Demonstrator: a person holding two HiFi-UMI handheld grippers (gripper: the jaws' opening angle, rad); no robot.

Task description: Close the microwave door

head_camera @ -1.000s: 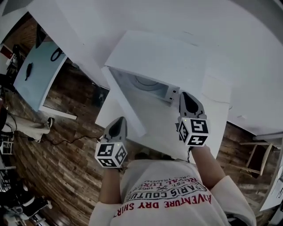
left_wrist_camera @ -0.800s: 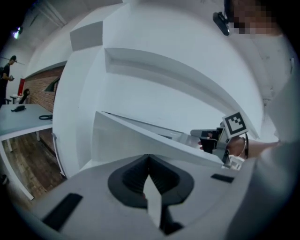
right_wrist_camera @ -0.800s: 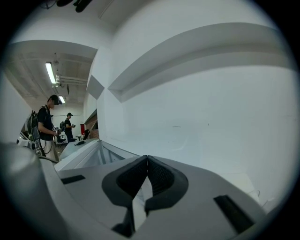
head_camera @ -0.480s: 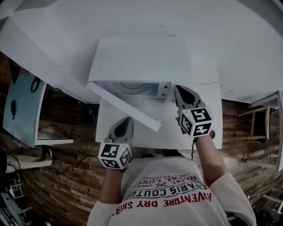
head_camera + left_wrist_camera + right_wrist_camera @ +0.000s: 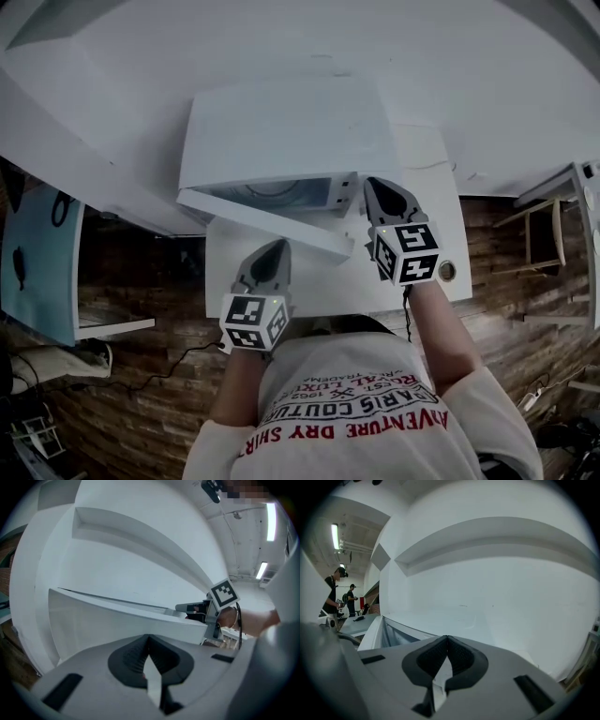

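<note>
Along the white worktop's (image 5: 431,220) back edge, the boxy white microwave (image 5: 281,127) has its door (image 5: 262,217) half-shut, with the left gripper (image 5: 272,253) and right gripper (image 5: 380,195) jaws clenched and empty.

Seen from above, a microwave (image 5: 286,131) sits on the far part of a table (image 5: 309,286), at 12 o'clock from the person. Its door (image 5: 272,223) is partly ajar, hinged at the 9 o'clock side, with the free edge angled out toward 4 o'clock. The left gripper (image 5: 277,246) is just in front of the door, at 6 o'clock from it. The right gripper (image 5: 372,185) is at the door's free end, at 3 o'clock, beside the microwave's front right corner. A second table (image 5: 37,253) lies well apart at 9 o'clock.
</note>
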